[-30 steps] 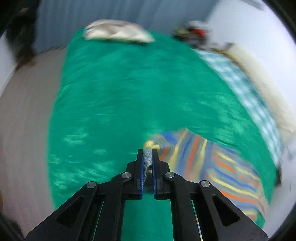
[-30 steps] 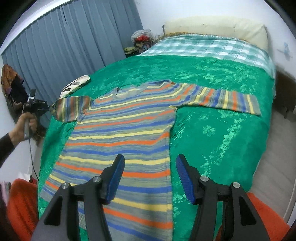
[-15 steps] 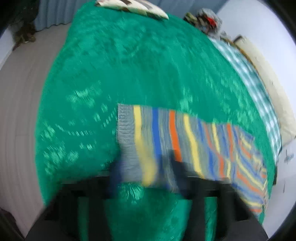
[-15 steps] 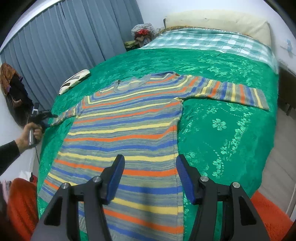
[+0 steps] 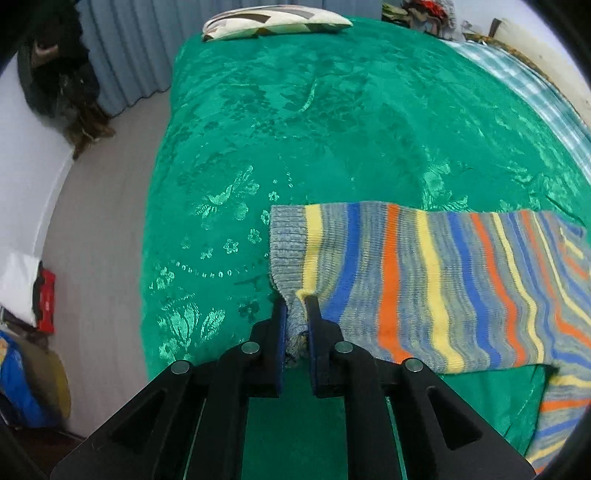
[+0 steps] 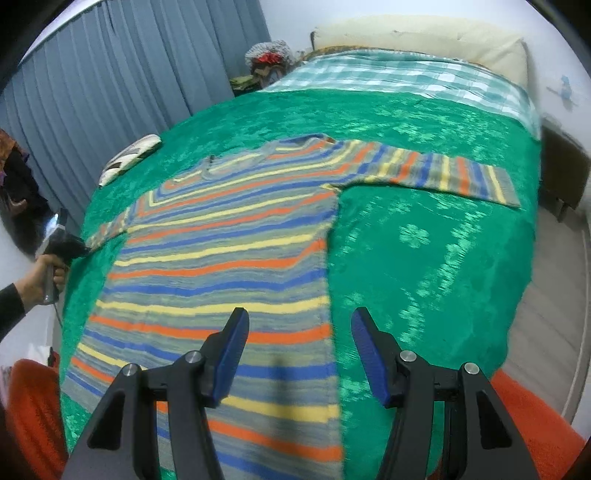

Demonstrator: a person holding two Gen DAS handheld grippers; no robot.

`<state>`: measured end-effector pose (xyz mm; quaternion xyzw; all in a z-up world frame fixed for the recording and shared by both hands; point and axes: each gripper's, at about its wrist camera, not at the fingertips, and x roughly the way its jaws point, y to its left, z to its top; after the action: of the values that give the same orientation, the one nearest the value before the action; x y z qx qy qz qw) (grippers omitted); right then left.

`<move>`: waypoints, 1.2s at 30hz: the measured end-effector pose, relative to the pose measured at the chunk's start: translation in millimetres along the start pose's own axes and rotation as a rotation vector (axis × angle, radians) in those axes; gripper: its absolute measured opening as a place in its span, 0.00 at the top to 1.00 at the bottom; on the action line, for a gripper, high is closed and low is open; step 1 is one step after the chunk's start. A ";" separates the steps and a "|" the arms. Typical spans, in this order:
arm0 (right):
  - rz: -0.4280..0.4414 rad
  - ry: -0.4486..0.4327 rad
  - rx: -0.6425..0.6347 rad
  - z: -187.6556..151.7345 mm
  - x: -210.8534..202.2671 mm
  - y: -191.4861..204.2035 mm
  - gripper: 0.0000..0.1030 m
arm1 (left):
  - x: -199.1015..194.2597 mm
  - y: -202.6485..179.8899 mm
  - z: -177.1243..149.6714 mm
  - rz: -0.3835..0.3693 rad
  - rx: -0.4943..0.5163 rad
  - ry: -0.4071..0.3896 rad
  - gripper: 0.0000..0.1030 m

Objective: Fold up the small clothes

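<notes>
A striped knit sweater (image 6: 229, 258) in grey, blue, orange and yellow lies spread flat on the green bedspread (image 6: 424, 236), both sleeves stretched out sideways. In the left wrist view my left gripper (image 5: 295, 314) is shut on the near corner of the left sleeve cuff (image 5: 291, 236), which lies flat on the bedspread (image 5: 295, 122). That gripper also shows in the right wrist view (image 6: 62, 243), held in a hand at the bed's left edge. My right gripper (image 6: 299, 332) is open and empty, hovering above the sweater's lower right hem.
A patterned pillow (image 5: 273, 20) lies at the bed's far corner by the grey curtains (image 6: 92, 92). A checked sheet (image 6: 406, 77) and a cream pillow (image 6: 424, 40) lie at the head. The floor (image 5: 103, 221) lies left of the bed, with dark clothes and bags beside it.
My left gripper has pulled the left sleeve outward and lowered it, so the sleeve now lies flat and stretched. My right gripper has stayed open above the hem and shifted slightly.
</notes>
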<state>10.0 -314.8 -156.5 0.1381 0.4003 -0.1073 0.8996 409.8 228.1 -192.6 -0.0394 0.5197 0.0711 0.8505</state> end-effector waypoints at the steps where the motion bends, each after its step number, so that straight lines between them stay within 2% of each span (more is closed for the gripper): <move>1: -0.008 0.006 0.019 -0.7 -1.5 -6.0 0.44 | -3.8 1.5 -1.2 -0.005 0.001 -0.003 0.80; 2: -0.014 0.010 0.034 -1.4 -3.0 -11.5 0.44 | -12.7 3.1 -4.1 -0.005 0.008 -0.012 0.66; 4: -0.039 0.022 0.062 -3.3 -10.6 -26.7 0.44 | -43.0 6.7 -19.5 0.013 0.034 -0.060 0.48; 7: -0.070 0.036 0.058 -8.6 -24.4 -40.6 0.42 | -89.3 6.9 -61.0 -0.070 0.096 -0.091 0.46; 9: -0.071 0.063 0.042 -14.6 -32.6 -46.0 0.42 | -130.0 -7.6 -112.4 -0.194 0.192 -0.090 0.46; 10: -0.058 0.084 0.034 -18.1 -35.6 -46.0 0.42 | -142.2 -15.5 -129.5 -0.241 0.228 -0.089 0.46; 11: -0.028 0.109 0.027 -21.8 -38.3 -43.7 0.42 | -162.3 -31.6 -162.8 -0.318 0.291 -0.082 0.45; 12: 0.008 0.141 0.017 -25.3 -39.9 -37.9 0.42 | -173.0 -43.6 -185.7 -0.364 0.330 -0.072 0.44; 14: 0.034 0.201 -0.003 -30.2 -38.8 -26.1 0.42 | -183.2 -66.7 -229.9 -0.420 0.391 -0.032 0.34; 16: 0.063 0.261 0.006 -36.6 -33.1 -19.8 0.42 | -180.3 -79.1 -255.0 -0.412 0.405 -0.002 0.31; 17: 0.068 0.269 0.016 -40.0 -30.9 -20.8 0.42 | -173.7 -79.3 -269.7 -0.371 0.397 0.014 0.31; 19: 0.044 0.289 0.029 -48.5 -26.9 -25.7 0.42 | -163.1 -73.2 -277.3 -0.310 0.357 0.036 0.29; 21: 0.066 0.302 0.052 -53.6 -24.2 -31.1 0.42 | -153.8 -63.4 -284.8 -0.312 0.319 0.066 0.26; 22: 0.110 0.313 0.075 -56.8 -21.3 -33.6 0.42 | -154.9 -63.3 -288.2 -0.318 0.329 0.071 0.27; 23: 0.136 0.322 0.084 -59.1 -19.2 -34.1 0.44 | -157.8 -67.9 -290.4 -0.314 0.372 0.069 0.33; 24: 0.153 0.337 0.086 -61.6 -15.4 -34.4 0.56 | -160.2 -72.8 -292.9 -0.325 0.406 0.075 0.42; 25: 0.150 0.349 0.085 -63.8 -13.4 -34.4 0.64 | -161.5 -78.3 -294.2 -0.339 0.423 0.086 0.69; 26: 0.145 0.355 0.089 -65.3 -13.1 -35.2 0.76 | -160.5 -81.2 -295.5 -0.357 0.431 0.111 0.91; 27: 0.159 0.359 0.100 -65.8 -14.8 -37.9 0.88 | -158.9 -80.6 -295.5 -0.364 0.422 0.121 0.92; 29: 0.180 0.362 0.107 -66.8 -21.5 -38.7 0.93 | -161.5 -79.9 -297.4 -0.363 0.413 0.118 0.94; 36: 0.102 0.382 0.061 -72.6 -26.4 -33.5 0.94 | -157.8 -78.1 -302.8 -0.310 0.440 0.138 0.96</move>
<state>-67.6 -319.8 -188.7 0.2031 0.5525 -0.0453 0.8071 85.6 95.7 -191.1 0.0625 0.5672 -0.1775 0.8018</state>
